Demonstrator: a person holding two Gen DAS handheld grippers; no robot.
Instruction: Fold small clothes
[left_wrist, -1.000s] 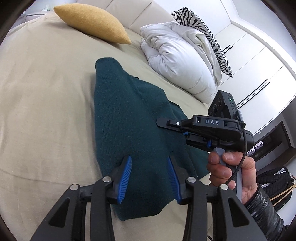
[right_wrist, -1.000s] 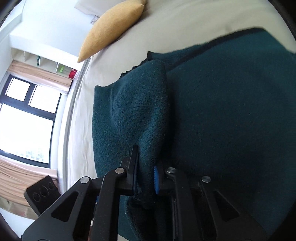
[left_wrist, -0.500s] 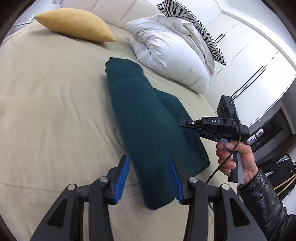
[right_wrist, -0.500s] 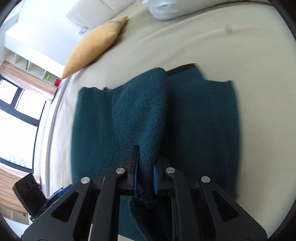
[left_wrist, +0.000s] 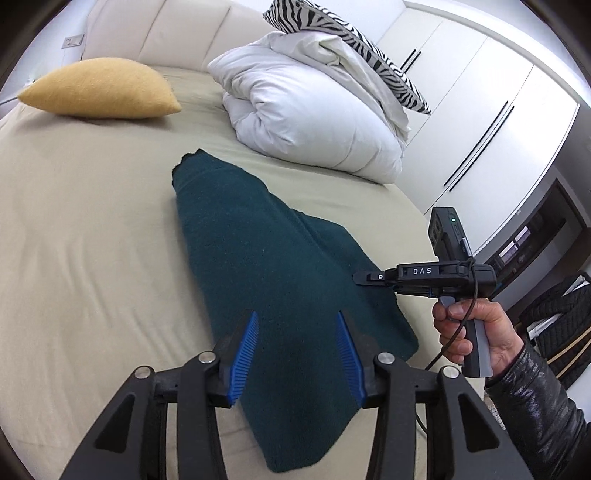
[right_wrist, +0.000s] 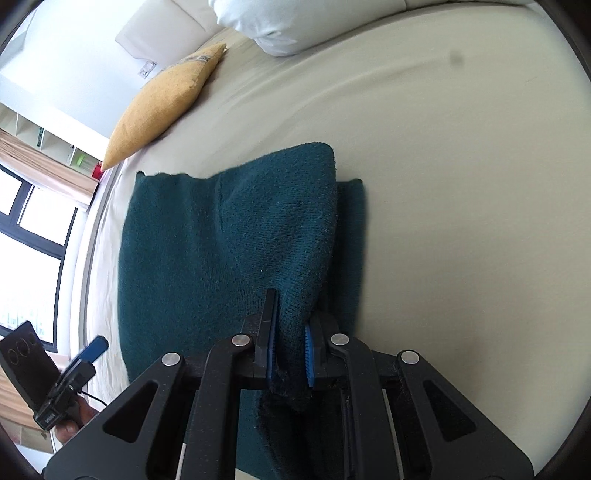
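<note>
A dark green knitted garment (left_wrist: 266, 266) lies partly folded on the beige bed; it also shows in the right wrist view (right_wrist: 207, 236). My left gripper (left_wrist: 295, 347) is open and empty, hovering above the garment's near end. My right gripper (right_wrist: 290, 339) is shut on a lifted fold of the garment's edge, holding it above the lower layer. In the left wrist view the right gripper (left_wrist: 364, 276) is seen side-on at the garment's right edge, held by a hand.
A mustard cushion (left_wrist: 99, 90) lies at the head of the bed. A white duvet (left_wrist: 314, 114) with a zebra pillow (left_wrist: 354, 44) is piled beyond the garment. White wardrobes (left_wrist: 480, 110) stand to the right. A window (right_wrist: 29, 221) is on the left.
The right gripper has carried the gripped fold across the garment toward its right edge. The left gripper has drawn back and risen, staying open.
</note>
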